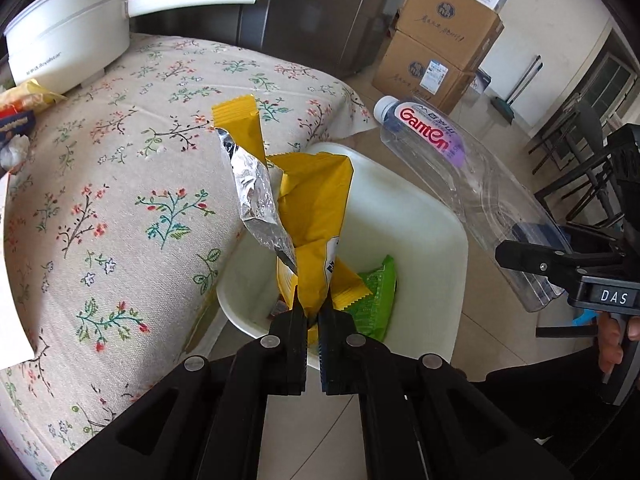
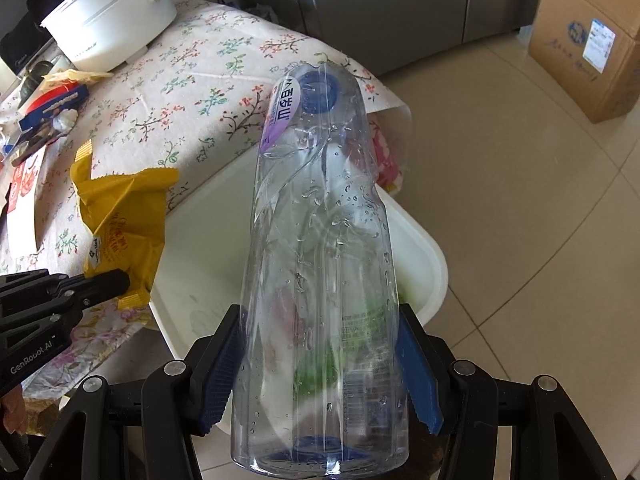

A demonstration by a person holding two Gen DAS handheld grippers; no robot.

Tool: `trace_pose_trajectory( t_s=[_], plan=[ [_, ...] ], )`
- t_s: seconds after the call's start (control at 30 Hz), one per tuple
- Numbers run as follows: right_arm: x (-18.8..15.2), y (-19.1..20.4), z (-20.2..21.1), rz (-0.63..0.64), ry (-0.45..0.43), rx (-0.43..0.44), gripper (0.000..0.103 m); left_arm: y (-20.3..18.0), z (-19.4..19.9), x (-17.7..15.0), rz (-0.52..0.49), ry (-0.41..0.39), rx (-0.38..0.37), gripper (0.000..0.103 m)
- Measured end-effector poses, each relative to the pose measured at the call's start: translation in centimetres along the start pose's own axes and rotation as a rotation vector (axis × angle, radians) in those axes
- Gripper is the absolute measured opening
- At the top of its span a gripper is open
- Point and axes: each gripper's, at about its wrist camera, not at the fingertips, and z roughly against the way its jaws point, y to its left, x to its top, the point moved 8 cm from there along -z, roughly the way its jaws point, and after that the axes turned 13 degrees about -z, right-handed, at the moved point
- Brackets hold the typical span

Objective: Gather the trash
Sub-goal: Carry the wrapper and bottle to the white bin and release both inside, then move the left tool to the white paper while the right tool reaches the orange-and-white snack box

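My left gripper (image 1: 314, 312) is shut on a torn yellow snack wrapper (image 1: 316, 220) with a silver inside, held above the white bin (image 1: 432, 240) beside the table. A green wrapper (image 1: 374, 300) lies in the bin. My right gripper (image 2: 320, 364) is shut on a clear empty plastic bottle (image 2: 320, 260), cap pointing away, held over the same bin (image 2: 424, 256). In the left wrist view the bottle (image 1: 460, 168) and the right gripper (image 1: 560, 264) are at the right. In the right wrist view the left gripper (image 2: 104, 284) holds the yellow wrapper (image 2: 120, 220) at the left.
A table with a floral cloth (image 1: 120, 180) stands left of the bin. On it are a white electric pot (image 1: 72, 28) and several packets (image 2: 52, 104) at the far end. Cardboard boxes (image 1: 440, 48) and a steel fridge (image 2: 384, 4) stand on the tiled floor behind.
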Motion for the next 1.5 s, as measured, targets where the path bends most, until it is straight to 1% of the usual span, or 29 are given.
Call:
trace_pose_trajectory(
  t_s=[0.07,0.1,0.13,0.17,0.2,0.23,0.4,0.6,0.73,0.83,0.97,1.1,1.17,1.33,1.5],
  plan=[
    [0.0,0.0,-0.1,-0.002,0.000,-0.008,0.063,0.6,0.3,0.0,0.004,0.010,0.006,0.008],
    [0.0,0.0,-0.1,-0.003,-0.002,-0.012,0.063,0.8,0.6,0.1,0.007,0.013,0.005,0.015],
    [0.0,-0.1,-0.1,-0.004,-0.003,-0.014,0.063,1.0,0.9,0.0,0.008,0.012,0.006,0.027],
    [0.0,0.0,-0.1,-0.004,-0.003,-0.015,0.063,1.2,1.4,0.0,0.007,0.008,0.012,0.035],
    [0.0,0.0,-0.1,-0.004,-0.003,-0.016,0.063,1.5,1.9,-0.1,0.004,0.000,0.023,0.050],
    [-0.1,0.1,-0.1,-0.003,-0.003,-0.018,0.063,1.8,2.5,-0.2,0.002,-0.009,0.037,0.059],
    [-0.4,1.0,-0.5,0.017,0.009,-0.025,0.063,3.7,5.6,-1.1,0.016,-0.017,0.094,0.062],
    [-1.6,2.8,-2.1,0.084,0.072,-0.041,0.063,7.2,9.2,-3.2,0.064,-0.020,0.173,0.064],
    [-2.3,3.7,-3.8,0.106,0.127,-0.068,0.063,9.5,11.0,-4.9,0.115,-0.028,0.199,0.065],
    [-2.3,4.1,-4.7,0.118,0.141,-0.087,0.063,11.1,12.2,-6.2,0.145,-0.033,0.221,0.065],
    [-2.1,4.5,-5.4,0.118,0.144,-0.100,0.064,12.8,13.6,-7.9,0.188,-0.037,0.238,0.069],
    [-1.8,4.6,-5.6,0.111,0.139,-0.107,0.066,14.1,15.0,-9.3,0.221,-0.049,0.260,0.076],
    [-1.5,5.0,-5.1,0.102,0.125,-0.089,0.071,14.6,15.6,-9.8,0.233,-0.053,0.271,0.078],
    [-0.5,6.6,-3.6,0.091,0.073,-0.053,0.074,15.6,16.7,-11.0,0.250,-0.055,0.305,0.087],
    [0.2,8.8,-2.3,0.091,0.035,-0.011,0.075,16.8,18.0,-11.9,0.273,-0.063,0.335,0.088]
  ],
)
